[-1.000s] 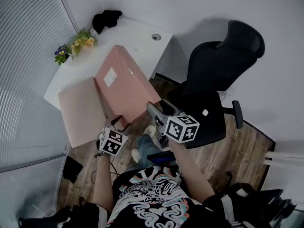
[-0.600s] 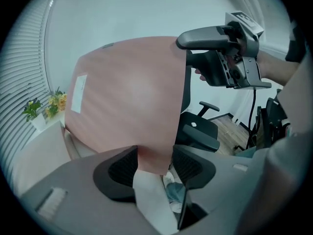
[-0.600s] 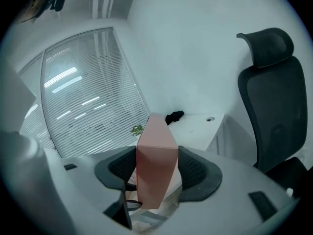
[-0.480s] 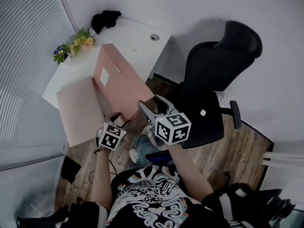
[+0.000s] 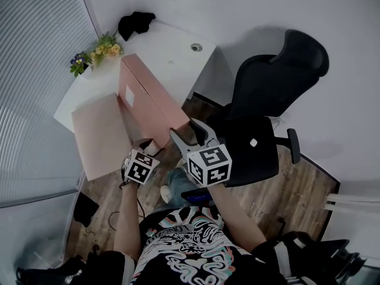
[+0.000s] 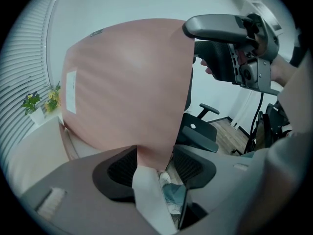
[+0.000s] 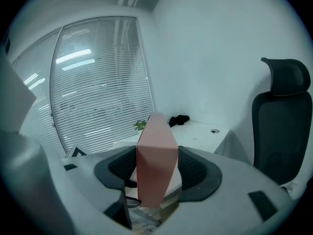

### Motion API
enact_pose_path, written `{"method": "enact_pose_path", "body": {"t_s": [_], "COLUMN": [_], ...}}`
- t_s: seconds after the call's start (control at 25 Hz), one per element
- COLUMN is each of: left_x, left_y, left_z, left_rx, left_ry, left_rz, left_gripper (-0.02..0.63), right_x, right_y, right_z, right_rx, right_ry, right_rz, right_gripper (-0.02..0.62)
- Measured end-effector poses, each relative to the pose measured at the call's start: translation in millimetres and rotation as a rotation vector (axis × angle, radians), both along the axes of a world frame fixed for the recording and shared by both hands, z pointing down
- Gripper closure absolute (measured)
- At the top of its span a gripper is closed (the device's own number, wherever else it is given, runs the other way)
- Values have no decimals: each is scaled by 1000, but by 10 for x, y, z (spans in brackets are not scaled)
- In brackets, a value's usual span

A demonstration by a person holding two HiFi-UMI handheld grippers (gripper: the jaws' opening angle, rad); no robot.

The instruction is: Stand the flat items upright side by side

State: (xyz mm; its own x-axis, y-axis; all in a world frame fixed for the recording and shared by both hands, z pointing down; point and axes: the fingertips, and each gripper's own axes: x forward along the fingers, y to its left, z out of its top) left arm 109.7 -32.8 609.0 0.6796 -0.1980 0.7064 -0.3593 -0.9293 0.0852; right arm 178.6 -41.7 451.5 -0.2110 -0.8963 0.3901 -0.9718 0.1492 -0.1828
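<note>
At the edge of the desk (image 5: 172,49), pink box (image 5: 145,97) is clamped by left gripper (image 6: 154,160) and right gripper (image 7: 156,165); toppling is risked through corner slip.

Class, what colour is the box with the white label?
The box is pink, seen best in the head view.

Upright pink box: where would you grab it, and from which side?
Take the box by its narrow near end, coming from the person's side, jaws across its thickness. The broad faces look too wide; only the thin edge fits. The right gripper grips that end so, the left gripper its lower corner.
</note>
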Motion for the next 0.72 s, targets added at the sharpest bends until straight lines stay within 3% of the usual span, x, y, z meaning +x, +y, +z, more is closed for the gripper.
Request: {"method": "enact_pose_path", "body": {"t_s": [0.72], "left_x": [60], "left_y": [95], "left_z": [-340], "left_rx": [-68], "left_ry": [162], "left_rz": [-74], "left_gripper": [360], "right_x": [-326], "right_y": [76], "right_z": [-37], "right_rx": [39], "right_ry": [181], "right_rz": [-62], "right_gripper": [331]}}
